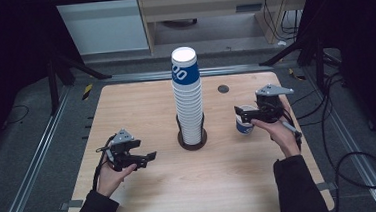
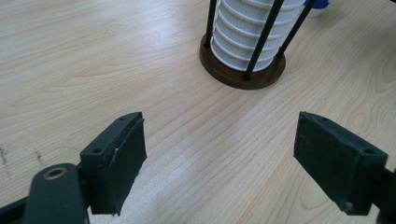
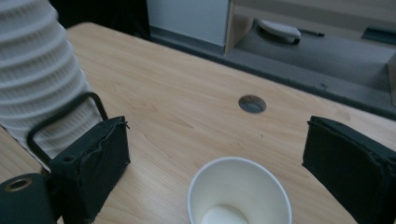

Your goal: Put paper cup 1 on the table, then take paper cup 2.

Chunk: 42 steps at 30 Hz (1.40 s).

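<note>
So I've got a single white paper cup with a blue band [image 1: 244, 124] standing upright on the light wooden desk [image 1: 146, 104], off to the right of the tall stack of white ribbed paper cups [image 1: 188, 98] that sits in the round brown holder with thin black rods [image 1: 193, 139]. The top cup of that stack has the same blue band.

My right hand-held gripper [image 1: 240, 113] is right over the loose cup, jaws spread wide with the open mouth of the cup [image 3: 239, 191] sitting between and below them. The pads aren't touching the rim or wall, so nothing's actually pinched yet.

Best guess at doing this well: the cup is thin paper, so I'd come down with a pad on each side of the wall just under the rim and squeeze gently, enough to hold, not enough to crush it oval. Keeping it upright matters too, since it has to go onto the top of that stack, and the stack is tall enough that bumping it sideways could make it lean in the rods.

My left hand-held gripper [image 1: 144, 158] is hovering low over the desk on the left side, jaws spread wide too, empty, pointed toward the holder base [image 2: 243, 70]. It could steady the stack if needed.
</note>
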Motion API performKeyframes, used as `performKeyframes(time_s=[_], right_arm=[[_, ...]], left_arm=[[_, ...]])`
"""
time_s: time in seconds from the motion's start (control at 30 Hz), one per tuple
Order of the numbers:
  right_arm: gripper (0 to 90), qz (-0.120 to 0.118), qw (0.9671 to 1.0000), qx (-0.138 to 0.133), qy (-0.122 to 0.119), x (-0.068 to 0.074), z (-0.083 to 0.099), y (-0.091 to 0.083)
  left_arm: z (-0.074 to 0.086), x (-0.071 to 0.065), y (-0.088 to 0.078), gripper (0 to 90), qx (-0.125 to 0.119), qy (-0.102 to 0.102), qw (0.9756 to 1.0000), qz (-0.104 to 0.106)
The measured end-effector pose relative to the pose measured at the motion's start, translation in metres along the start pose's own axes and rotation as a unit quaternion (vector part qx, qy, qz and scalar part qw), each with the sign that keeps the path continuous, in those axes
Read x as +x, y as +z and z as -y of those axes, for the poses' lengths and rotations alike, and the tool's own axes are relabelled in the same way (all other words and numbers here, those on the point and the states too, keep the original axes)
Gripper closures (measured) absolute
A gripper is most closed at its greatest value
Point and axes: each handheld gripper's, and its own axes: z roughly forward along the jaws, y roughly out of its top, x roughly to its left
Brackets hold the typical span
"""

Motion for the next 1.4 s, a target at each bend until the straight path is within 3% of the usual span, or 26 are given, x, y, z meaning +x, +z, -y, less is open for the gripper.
performKeyframes(time_s=[0.27, 0.47, 0.8, 1.17, 1.4], right_arm=[[7.0, -0.028, 0.9985, -0.046, -0.003, 0.016, -0.025, -0.024], [6.9, -0.047, 0.9954, -0.083, -0.011, 0.029, -0.045, -0.037], [6.1, -0.070, 0.9914, -0.108, -0.025, 0.046, -0.072, -0.039], [5.9, -0.106, 0.9839, -0.141, -0.031, 0.069, -0.097, -0.036], [5.6, -0.131, 0.9800, -0.146, -0.032, 0.084, -0.109, -0.028]], left_arm=[[0.001, 0.000, 0.001, 16.4, 0.001, 0.001, 1.0000, 0.004], [0.000, -0.001, 0.000, 16.4, 0.000, 0.001, 1.0000, 0.004], [0.001, -0.001, 0.002, 16.4, 0.002, 0.001, 1.0000, 0.006], [0.001, -0.003, 0.004, 16.3, 0.006, 0.003, 1.0000, 0.002], [0.001, -0.002, 0.004, 16.2, 0.004, 0.001, 1.0000, 0.001]])
